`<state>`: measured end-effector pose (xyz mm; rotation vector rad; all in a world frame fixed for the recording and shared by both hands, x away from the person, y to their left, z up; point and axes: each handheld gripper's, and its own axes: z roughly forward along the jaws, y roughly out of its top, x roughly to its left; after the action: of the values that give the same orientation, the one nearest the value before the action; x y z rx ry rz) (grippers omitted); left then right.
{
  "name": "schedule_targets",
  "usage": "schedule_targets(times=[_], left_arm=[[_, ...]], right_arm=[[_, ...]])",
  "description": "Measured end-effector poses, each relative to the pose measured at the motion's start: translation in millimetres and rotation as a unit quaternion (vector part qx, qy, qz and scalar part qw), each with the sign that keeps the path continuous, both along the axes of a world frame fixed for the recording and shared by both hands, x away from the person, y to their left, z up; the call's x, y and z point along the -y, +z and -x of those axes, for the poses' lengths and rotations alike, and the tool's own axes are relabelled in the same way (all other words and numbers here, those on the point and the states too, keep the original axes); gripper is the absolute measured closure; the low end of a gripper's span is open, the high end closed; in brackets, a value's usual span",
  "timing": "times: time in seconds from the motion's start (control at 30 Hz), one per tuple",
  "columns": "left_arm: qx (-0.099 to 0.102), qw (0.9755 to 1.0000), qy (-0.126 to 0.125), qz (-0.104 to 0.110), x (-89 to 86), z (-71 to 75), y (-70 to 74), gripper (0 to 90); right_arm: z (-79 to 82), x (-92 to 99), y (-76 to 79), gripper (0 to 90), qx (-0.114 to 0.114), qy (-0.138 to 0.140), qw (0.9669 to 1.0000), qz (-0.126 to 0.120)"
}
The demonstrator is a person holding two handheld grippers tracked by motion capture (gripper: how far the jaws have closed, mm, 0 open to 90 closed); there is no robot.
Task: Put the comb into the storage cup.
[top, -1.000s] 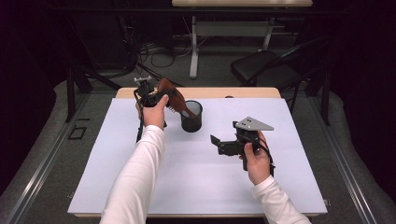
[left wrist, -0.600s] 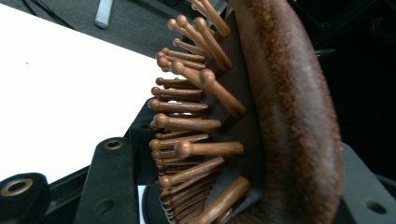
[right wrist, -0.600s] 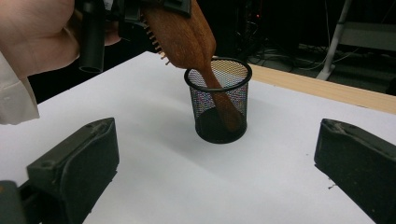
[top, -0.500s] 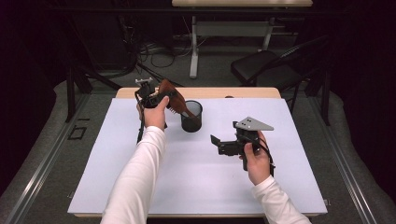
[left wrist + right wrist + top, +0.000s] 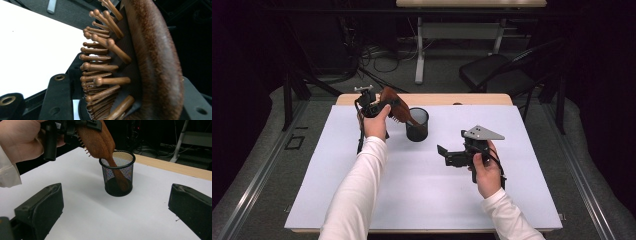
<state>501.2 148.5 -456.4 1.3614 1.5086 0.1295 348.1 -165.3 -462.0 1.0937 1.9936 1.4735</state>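
A brown wooden hairbrush (image 5: 393,104) leans with its handle down inside a black mesh cup (image 5: 417,125) at the back of the white table. My left gripper (image 5: 379,106) is shut on the brush's head just left of the cup. In the left gripper view the brush's bristles and curved back (image 5: 150,62) sit between the black jaws. The right gripper view shows the brush (image 5: 97,142), the cup (image 5: 117,173) and the left gripper (image 5: 75,126) ahead. My right gripper (image 5: 445,155) rests low at the table's right, pointing left, open with nothing between its fingers (image 5: 42,205).
A white sheet (image 5: 362,190) covers the tabletop, with a wooden edge (image 5: 472,99) at the back. Beyond the table stand a dark chair (image 5: 497,75) and cables on the floor. The cup is the one object standing on the sheet.
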Motion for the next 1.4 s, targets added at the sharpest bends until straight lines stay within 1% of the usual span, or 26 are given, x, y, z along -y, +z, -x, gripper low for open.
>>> schedule_targets(times=[0.07, 0.4, 0.83, 0.9, 1.03, 1.27, 1.33, 1.37, 1.4], left_arm=[[0.003, 1.0, -0.003, -0.003, -0.4, -0.4, -0.3, 46.7], [0.006, 1.0, -0.004, 0.005, -1.7, -1.6, -2.6, 45.9], [-0.01, 0.9997, 0.01, 0.021, -4.6, -2.7, -4.3, 44.3], [-0.013, 0.9994, 0.014, 0.027, -4.1, -2.6, -4.4, 44.1], [-0.013, 0.9993, 0.018, 0.029, -3.4, -2.3, -4.3, 43.8], [-0.012, 0.9992, 0.016, 0.036, -3.4, -2.9, -5.0, 42.8], [-0.012, 0.999, 0.016, 0.039, -4.0, -2.7, -4.8, 42.0], [-0.009, 0.999, 0.017, 0.041, -4.7, -2.8, -4.7, 41.7], [-0.009, 0.9987, 0.02, 0.045, -4.7, -2.6, -4.4, 41.1]], right_arm=[[-0.2, 0.0, -0.2, 0.0, 0.001, -0.001, 1.0, -0.001], [0.3, 0.1, 0.1, 0.0, 0.001, 0.0, 1.0, 0.002], [0.4, -1.1, -0.8, 0.0, -0.002, 0.001, 1.0, 0.005], [0.4, -1.4, -0.8, 0.0, -0.002, 0.002, 1.0, 0.005], [0.3, -1.3, -0.8, 0.0, -0.002, 0.002, 1.0, 0.005], [0.2, -1.1, -1.0, 0.0, -0.002, 0.001, 1.0, 0.005], [0.1, -1.2, -1.2, 0.0, -0.002, 0.001, 1.0, 0.005], [0.1, -1.2, -1.2, 0.0, -0.002, 0.001, 1.0, 0.005], [0.1, -1.3, -1.3, 0.0, -0.002, 0.001, 1.0, 0.006]])
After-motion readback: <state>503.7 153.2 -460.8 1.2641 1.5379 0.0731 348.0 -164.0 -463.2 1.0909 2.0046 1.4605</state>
